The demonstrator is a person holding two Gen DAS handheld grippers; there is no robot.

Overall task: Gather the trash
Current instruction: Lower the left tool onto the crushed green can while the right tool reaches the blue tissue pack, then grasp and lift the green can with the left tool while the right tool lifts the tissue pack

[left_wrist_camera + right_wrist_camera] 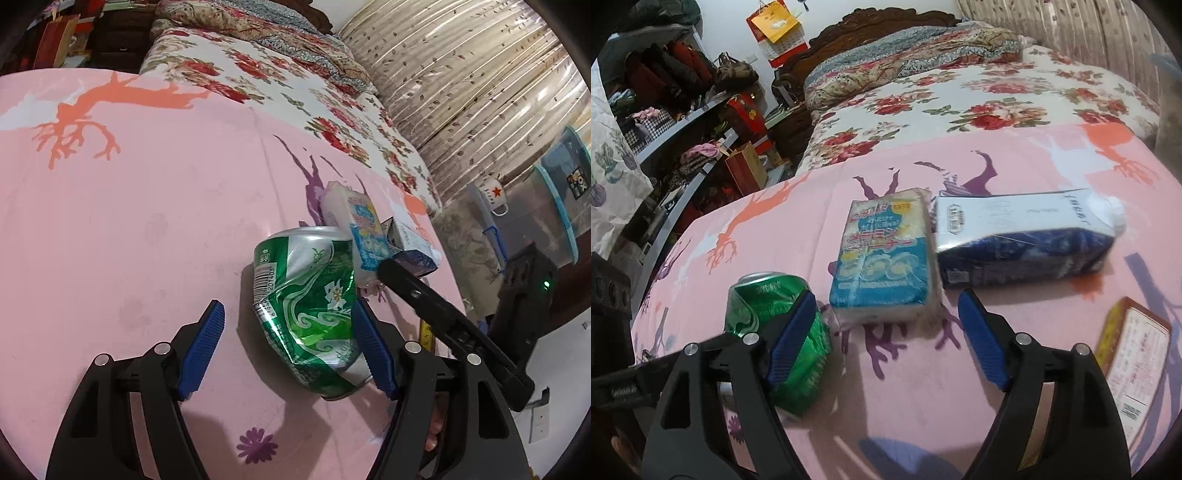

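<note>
Left to right on the pink sheet (923,387): a crushed green can (310,310), dented and lying on its side between the left gripper's (286,343) parted jaws, the right pad against it and the left pad clear. Next lie a blue-and-white tissue pack (886,254) and a blue-and-white carton (1027,236), toppled. The right gripper (886,332) stands wide before the pack, holding nothing.

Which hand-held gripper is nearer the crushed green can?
Left. The left hand-held gripper straddles the crushed green can, one pad against it. The right hand-held gripper is beside it, facing the tissue pack.
</note>
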